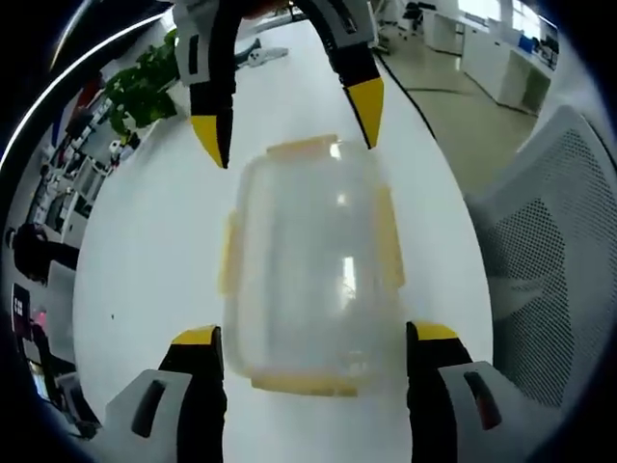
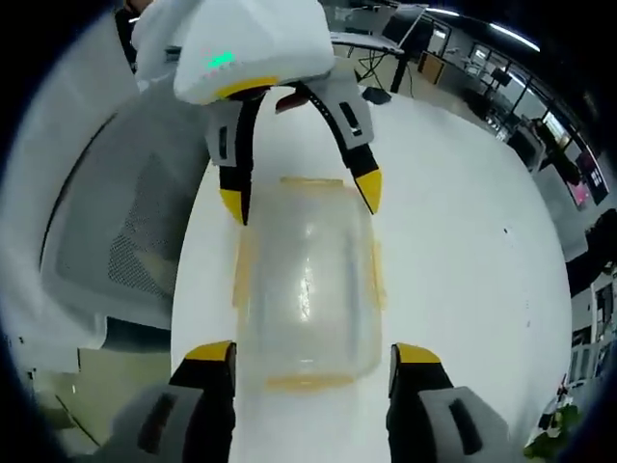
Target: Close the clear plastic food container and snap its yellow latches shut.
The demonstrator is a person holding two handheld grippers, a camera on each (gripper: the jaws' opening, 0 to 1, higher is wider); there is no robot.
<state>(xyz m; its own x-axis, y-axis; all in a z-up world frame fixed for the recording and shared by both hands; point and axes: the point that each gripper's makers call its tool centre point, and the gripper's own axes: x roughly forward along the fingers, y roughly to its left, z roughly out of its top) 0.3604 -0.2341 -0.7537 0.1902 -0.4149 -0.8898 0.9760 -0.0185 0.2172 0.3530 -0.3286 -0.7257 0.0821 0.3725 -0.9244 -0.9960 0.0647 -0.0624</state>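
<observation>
Container [image 1: 313, 265]: clear, lid on, frame centre, on white table [image 1: 154, 251].
Left gripper [image 1: 316, 349]: spread, straddling near end.
Right gripper [image 2: 312, 359]: spread likewise.

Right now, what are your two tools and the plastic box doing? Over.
Left tool and right tool open, one at each end of the clear container. Lid on, yellow latches visible. White table around it.

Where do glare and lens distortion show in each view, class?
Left gripper view: bright vertical glints streak the clear container's lid; the white table bulges into a curve. Right gripper view: softer glints on the container; the table edge bows beside the mesh chair.
</observation>
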